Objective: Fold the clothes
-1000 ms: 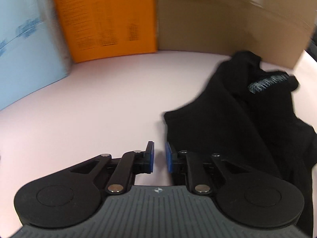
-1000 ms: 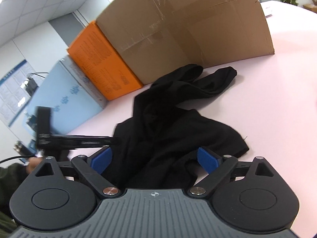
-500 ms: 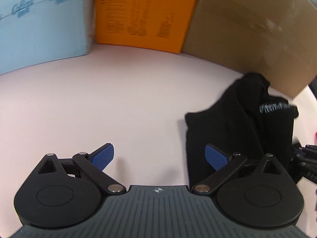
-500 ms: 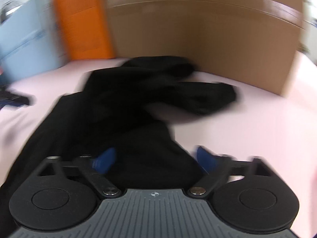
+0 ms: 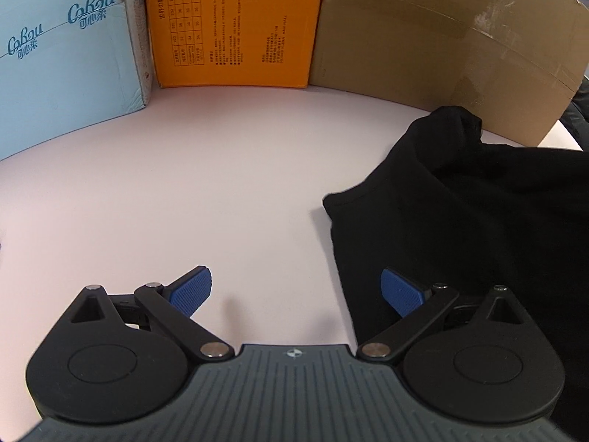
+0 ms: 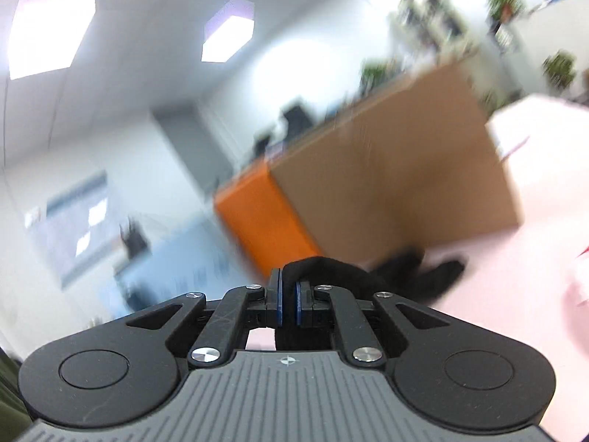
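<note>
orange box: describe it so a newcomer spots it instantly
Look along the far edge of the pale pink table, where three boxes stand in a row. The orange box is the middle one, between the light blue box and the brown cardboard box, the only one with black printed text.

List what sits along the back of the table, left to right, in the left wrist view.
Light blue box → orange box → brown cardboard box → black garment, heaped in front of the cardboard box's right end.
</note>
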Tool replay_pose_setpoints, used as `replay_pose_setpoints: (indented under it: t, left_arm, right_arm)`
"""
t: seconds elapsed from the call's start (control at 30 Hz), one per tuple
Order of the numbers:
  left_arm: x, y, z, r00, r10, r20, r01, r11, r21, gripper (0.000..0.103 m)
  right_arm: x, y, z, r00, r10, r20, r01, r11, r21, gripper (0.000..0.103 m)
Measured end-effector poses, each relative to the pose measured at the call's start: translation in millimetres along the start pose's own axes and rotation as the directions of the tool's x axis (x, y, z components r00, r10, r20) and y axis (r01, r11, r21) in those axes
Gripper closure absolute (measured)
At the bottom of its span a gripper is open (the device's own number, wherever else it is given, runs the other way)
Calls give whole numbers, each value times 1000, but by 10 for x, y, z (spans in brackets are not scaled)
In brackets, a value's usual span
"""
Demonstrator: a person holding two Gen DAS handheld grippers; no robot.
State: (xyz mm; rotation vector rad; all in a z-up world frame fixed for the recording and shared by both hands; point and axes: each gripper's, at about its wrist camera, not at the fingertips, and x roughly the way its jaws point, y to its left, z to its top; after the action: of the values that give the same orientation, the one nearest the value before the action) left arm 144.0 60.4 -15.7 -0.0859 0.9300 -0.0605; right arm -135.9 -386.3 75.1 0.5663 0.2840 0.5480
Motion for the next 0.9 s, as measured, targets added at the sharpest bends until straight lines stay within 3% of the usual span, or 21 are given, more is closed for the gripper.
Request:
replay_pose_setpoints:
  t: [0.03, 0.07, 0.1, 0.13, 0.17, 0.2, 0.23, 0.27, 0.3, 0.37, 0.5, 0.53, 0.57, 0.6, 0.67, 0.7, 0.9]
  left_arm:
    - [9, -28, -7, 1000, -4, -3, 4, 1000, 6, 4]
    - [20, -56, -11, 1000, -10, -7, 10, 1000, 11, 4]
    - [32, -83, -15, 1000, -16, -12, 16, 1000, 17, 4]
    - [51, -114, -17, 1000, -23, -16, 23, 999, 24, 4]
    - [56, -158, -28, 999, -33, -18, 33, 999, 33, 4]
    - [61, -201, -39, 999, -42, -20, 43, 998, 43, 3]
    - [66, -241, -56, 998, -51, -22, 52, 997, 55, 3]
    - [74, -287, -78, 998, -55, -22, 56, 996, 69, 3]
    - [83, -333, -99, 998, -59, -22, 61, 995, 83, 2]
    - [128, -420, -145, 998, -62, -26, 65, 992, 110, 0]
    - [262, -556, -202, 997, -62, -46, 67, 991, 119, 4]
    - [241, -562, -217, 996, -84, -26, 87, 990, 114, 12]
    - [220, -569, -233, 994, -106, -7, 106, 988, 110, 28]
    - [199, -575, -248, 992, -127, 12, 126, 986, 106, 59]
    - [157, -592, -248, 991, -133, 10, 130, 984, 119, 91]
    - [127, -554, -249, 994, -106, 34, 102, 990, 102, 101]
    - [-22, 20, -263, 995, -15, 104, 25, 994, -103, 101]
  right_arm:
    - [-150, 1, 17, 998, -34, 51, 34, 999, 5, 97]
    - [-261, -10, 5, 989, -118, 93, 118, 993, 2, 96]
    - [-364, -21, -13, 968, -211, 134, 213, 977, 1, 93]
    - [-409, -17, -37, 913, -376, 156, 382, 924, -11, 74]
    - [-404, -27, -76, 832, -531, 160, 542, 840, -26, 44]
    - [-390, -42, -118, 727, -667, 163, 680, 732, -41, 37]
    - [-376, -80, -162, 663, -732, 159, 744, 667, -35, 36]
    - [-355, -113, -208, 656, -738, 158, 749, 663, -10, 35]
    - [-332, -144, -253, 660, -735, 158, 742, 670, 20, 32]
    - [-242, -195, -352, 676, -722, 147, 722, 689, 62, 12]
    - [107, -275, -529, 740, -669, 76, 662, 743, 98, 12]
    - [215, -305, -562, 759, -649, 54, 642, 760, 103, 12]
    - [329, -316, -561, 775, -631, 35, 625, 774, 101, 12]
    - [445, -324, -552, 790, -613, 17, 609, 787, 97, 12]
    - [566, -308, -546, 812, -583, -4, 582, 809, 79, 11]
    - [610, -305, -541, 820, -572, -11, 571, 818, 70, 10]
    - [736, -293, -542, 848, -528, -45, 528, 849, 8, 4]
